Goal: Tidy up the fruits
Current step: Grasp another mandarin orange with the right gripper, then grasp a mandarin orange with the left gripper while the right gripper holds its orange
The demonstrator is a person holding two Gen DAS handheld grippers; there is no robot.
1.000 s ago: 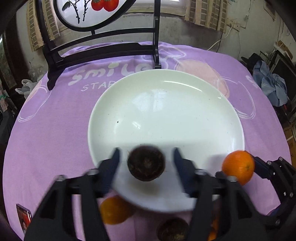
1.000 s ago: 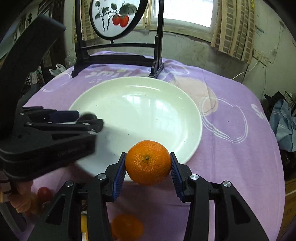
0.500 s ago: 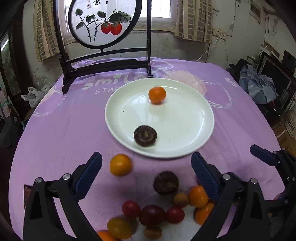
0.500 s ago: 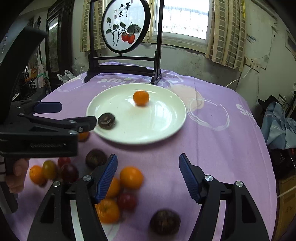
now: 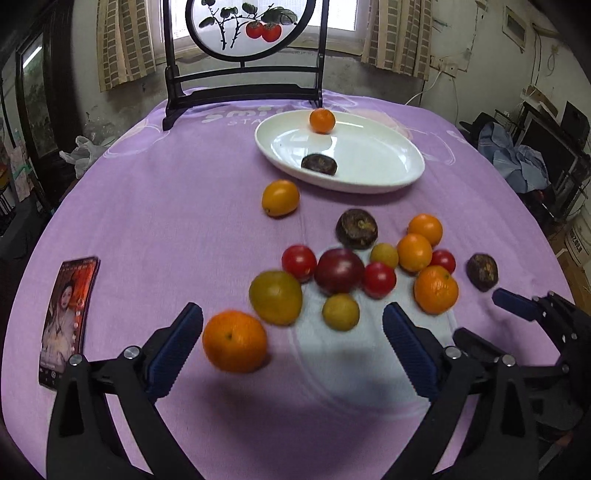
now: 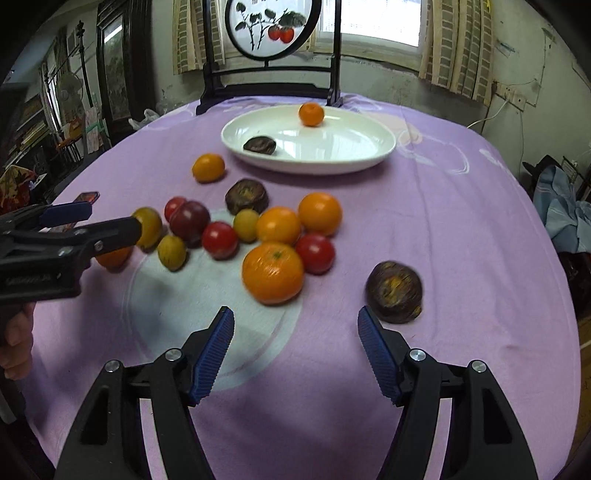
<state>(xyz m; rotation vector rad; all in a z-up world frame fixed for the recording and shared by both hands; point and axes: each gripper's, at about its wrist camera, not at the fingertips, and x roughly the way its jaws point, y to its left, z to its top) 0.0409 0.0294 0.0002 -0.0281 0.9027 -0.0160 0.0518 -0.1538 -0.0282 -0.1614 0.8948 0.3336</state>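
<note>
My left tool (image 5: pixel 291 343) gapes empty, an orange (image 5: pixel 234 341) just inside its left pad. My right tool (image 6: pixel 295 350) is open, nothing gripped. Mid-frame, the fruit cluster (image 5: pixel 354 273) crowds the purple bench (image 5: pixel 166 221). Farther, upper centre, the white plate (image 5: pixel 388 177) holds 2 fruits. A phone (image 5: pixel 68 317) lies lower left.

Plate (image 5: pixel 388 181): plain white, holding one orange mandarin (image 5: pixel 322 120) and one dark brown fruit (image 5: pixel 318 164). Tablecloth (image 5: pixel 166 206): lilac, white lettering and pale circle outlines. Loose pile (image 5: pixel 354 273): red, orange, yellow-green, maroon and brown-black fruits. Gripper pads (image 6: pixel 214 354): ribbed blue on black frames. Screen panel (image 6: pixel 267 27): white, red fruit, dark leaves
</note>
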